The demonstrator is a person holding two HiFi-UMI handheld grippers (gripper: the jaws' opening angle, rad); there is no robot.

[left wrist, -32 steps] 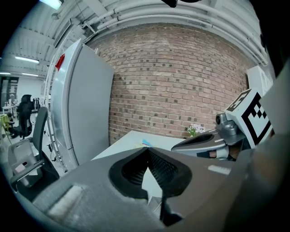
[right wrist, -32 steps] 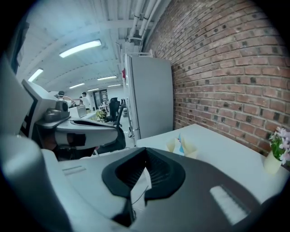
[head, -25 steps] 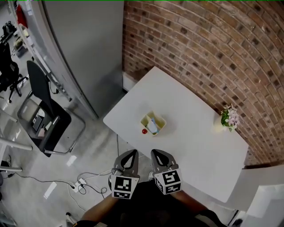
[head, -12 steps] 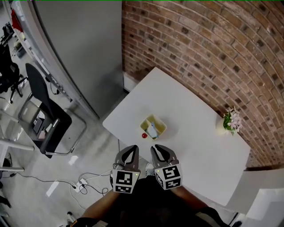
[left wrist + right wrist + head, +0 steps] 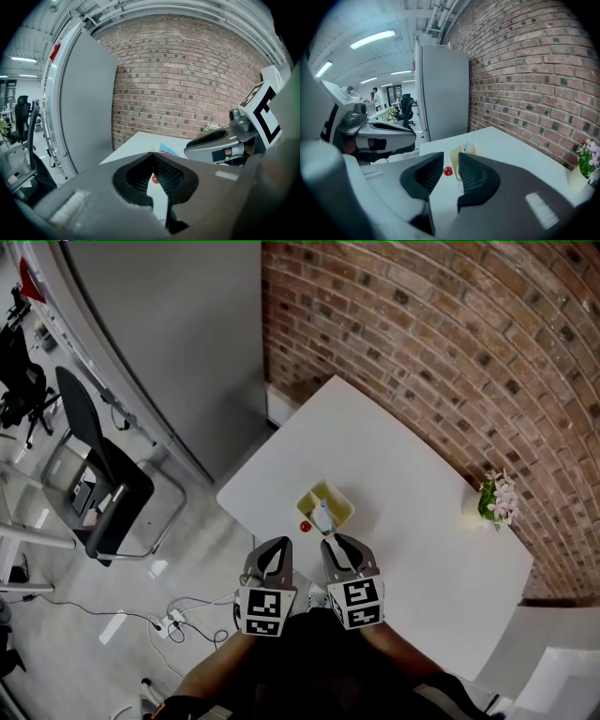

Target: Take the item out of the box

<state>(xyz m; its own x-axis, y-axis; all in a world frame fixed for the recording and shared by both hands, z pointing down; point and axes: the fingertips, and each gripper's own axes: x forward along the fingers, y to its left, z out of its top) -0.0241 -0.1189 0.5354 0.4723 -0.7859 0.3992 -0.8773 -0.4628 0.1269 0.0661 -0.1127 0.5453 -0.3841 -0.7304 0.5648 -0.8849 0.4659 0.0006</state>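
Head view: right gripper point(image 5: 336, 542) tilted downward

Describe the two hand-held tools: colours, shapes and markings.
The left tool and right tool match: grey bodies, each with two curved jaws lined with black ribbed pads. Each carries a white cube printed with black square markers. No cables show. The person wears dark clothing.

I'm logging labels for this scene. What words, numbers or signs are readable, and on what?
Nothing legible.
Item in the box: print too small to read.
Red sign on grey panel: too small.
Left tool, right tool (jaws have just been opening, empty): square markers, no words.
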